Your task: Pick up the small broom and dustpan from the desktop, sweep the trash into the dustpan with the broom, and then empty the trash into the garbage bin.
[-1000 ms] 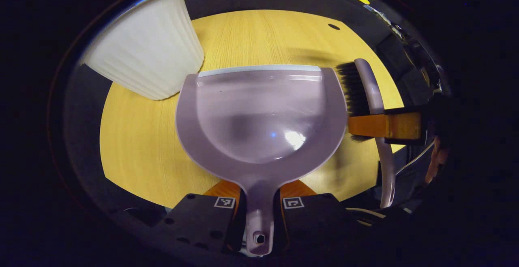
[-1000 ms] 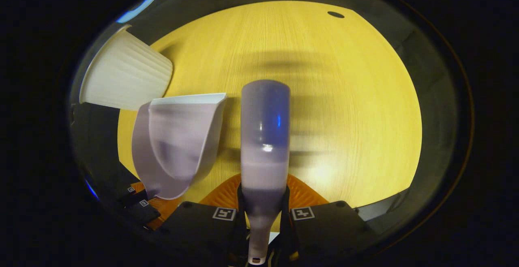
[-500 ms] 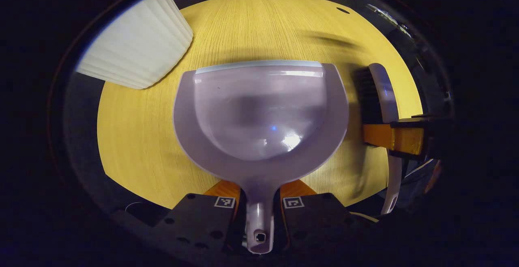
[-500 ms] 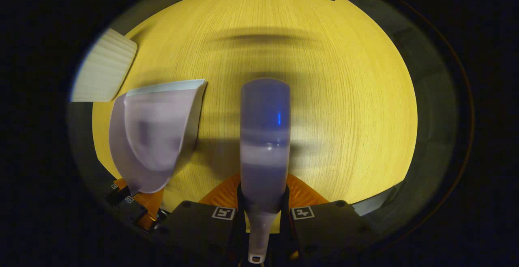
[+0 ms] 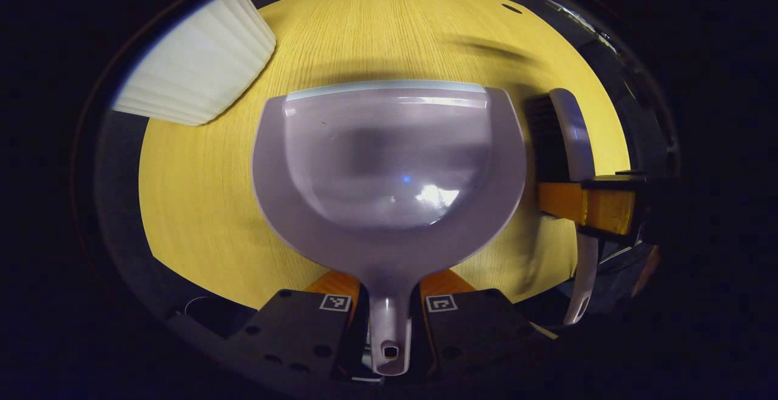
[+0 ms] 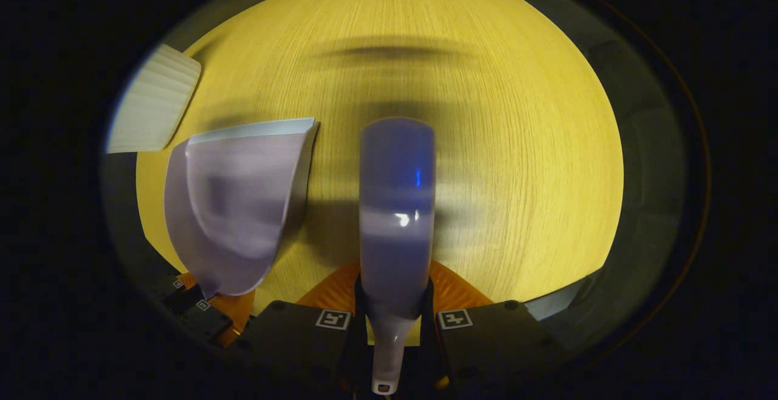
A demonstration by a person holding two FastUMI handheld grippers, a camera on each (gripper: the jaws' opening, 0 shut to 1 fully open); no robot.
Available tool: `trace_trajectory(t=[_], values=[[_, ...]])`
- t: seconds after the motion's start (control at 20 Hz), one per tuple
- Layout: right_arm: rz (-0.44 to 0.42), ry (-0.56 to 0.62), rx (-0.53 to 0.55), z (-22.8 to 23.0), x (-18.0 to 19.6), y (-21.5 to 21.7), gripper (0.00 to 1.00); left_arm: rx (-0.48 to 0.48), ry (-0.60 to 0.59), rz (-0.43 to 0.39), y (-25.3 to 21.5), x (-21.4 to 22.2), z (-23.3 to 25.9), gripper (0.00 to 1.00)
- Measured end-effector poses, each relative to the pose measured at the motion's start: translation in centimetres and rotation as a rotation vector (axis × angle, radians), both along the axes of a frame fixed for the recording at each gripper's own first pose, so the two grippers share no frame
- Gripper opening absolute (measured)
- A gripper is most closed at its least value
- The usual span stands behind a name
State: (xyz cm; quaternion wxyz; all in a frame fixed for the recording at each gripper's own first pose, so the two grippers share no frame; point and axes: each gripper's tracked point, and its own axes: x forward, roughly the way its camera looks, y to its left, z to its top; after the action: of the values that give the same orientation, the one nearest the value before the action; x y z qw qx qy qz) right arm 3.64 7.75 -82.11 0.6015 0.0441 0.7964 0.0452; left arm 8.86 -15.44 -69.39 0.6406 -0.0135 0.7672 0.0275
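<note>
Small broom [image 6: 397, 205], a pale lilac plastic brush with a rounded back and dark bristles, is being held by its narrow handle between both fingers of the right gripper [image 6: 395, 318], the jaws pressing on either side of the handle. In the right gripper view its back is pointing forward over the yellow wood-grain desktop [image 6: 516, 144] and casting a soft shadow there. In the left gripper view the same broom [image 5: 568, 144] is appearing just beside the right edge of the dustpan, bristles facing the pan, with the right gripper [image 5: 583, 202] clamping it from the side.

Dustpan [image 5: 389, 169], a pale lilac glossy plastic scoop with a lighter strip along its front lip, is being gripped by its short handle between both fingers of the left gripper [image 5: 389, 306]. Its pan is looking bare, showing only reflections. In the right gripper view the dustpan [image 6: 237, 205] is lying to the left of the broom, near it but apart, with the left gripper [image 6: 203, 309] below it.

Garbage bin [image 5: 197, 65], a white ribbed container, is standing at the far left of the desktop, beyond the dustpan's lip and apart from it; the right gripper view is showing the bin [image 6: 155, 102] at the left edge.
</note>
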Motion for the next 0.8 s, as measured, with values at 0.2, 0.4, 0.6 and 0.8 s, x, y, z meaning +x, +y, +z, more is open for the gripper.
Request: trace_trajectory(t=[0.2, 0.4, 0.6, 0.8], values=[[-0.008, -0.002, -0.012, 0.3, 0.1, -0.4, 0.32, 0.005, 0.001, 0.001, -0.1, 0.0, -0.1, 0.28], [0.000, 0.000, 0.002, 0.5, -0.2, -0.1, 0.42, -0.001, 0.004, -0.008, -0.7, -0.3, 0.1, 0.34], [-0.031, -0.020, 0.010, 1.7, 0.2, -0.1, 0.73, 0.042, -0.060, 0.009, -0.4, 0.5, 1.0, 0.88], [-0.041, -0.077, 0.033, 4.1, 0.8, -0.4, 0.98, 0.035, -0.124, -0.004, -0.7, 0.5, 3.6, 0.87]])
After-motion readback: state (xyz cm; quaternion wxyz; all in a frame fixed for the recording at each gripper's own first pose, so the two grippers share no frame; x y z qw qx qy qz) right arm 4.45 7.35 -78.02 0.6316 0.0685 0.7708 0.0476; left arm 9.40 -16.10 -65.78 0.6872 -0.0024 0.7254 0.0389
